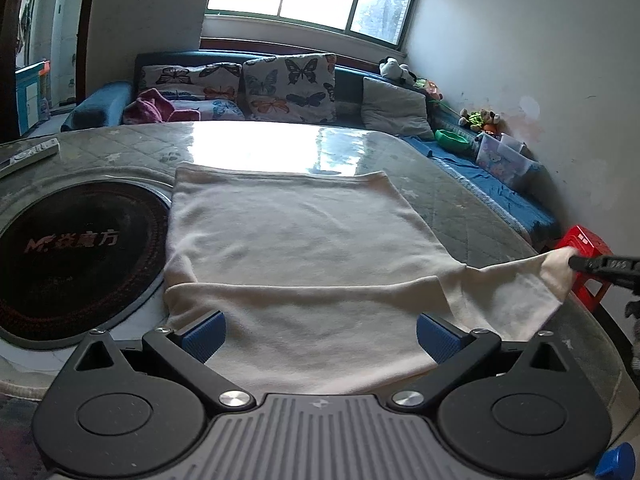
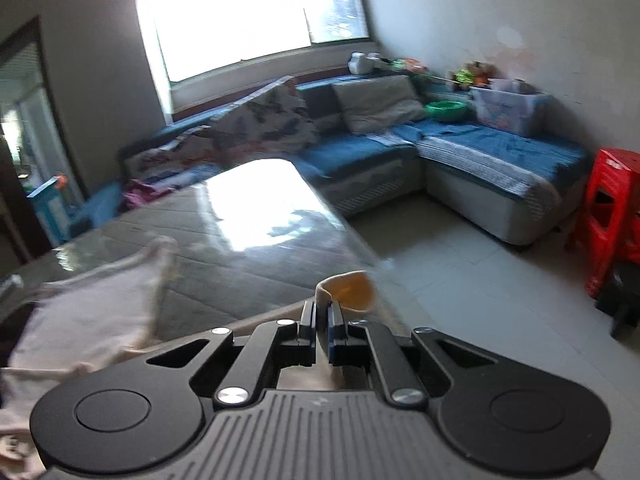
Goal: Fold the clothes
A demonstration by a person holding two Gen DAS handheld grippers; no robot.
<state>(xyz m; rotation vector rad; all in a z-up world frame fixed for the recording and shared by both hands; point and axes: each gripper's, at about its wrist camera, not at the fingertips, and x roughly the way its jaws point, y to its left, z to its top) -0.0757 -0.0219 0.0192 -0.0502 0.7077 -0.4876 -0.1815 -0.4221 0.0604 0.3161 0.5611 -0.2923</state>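
A cream garment lies flat on the grey quilted table, with one sleeve folded across its near part. My left gripper is open and empty, its blue pads low over the garment's near edge. My right gripper is shut on the cuff of the other sleeve. In the left wrist view the right gripper holds that sleeve stretched out to the right, lifted past the table's edge. The right wrist view is blurred, and the garment's body shows at its left.
A black round induction cooktop sits on the table just left of the garment. A remote lies at the far left. A blue sofa with cushions stands beyond the table. A red stool stands by the right wall.
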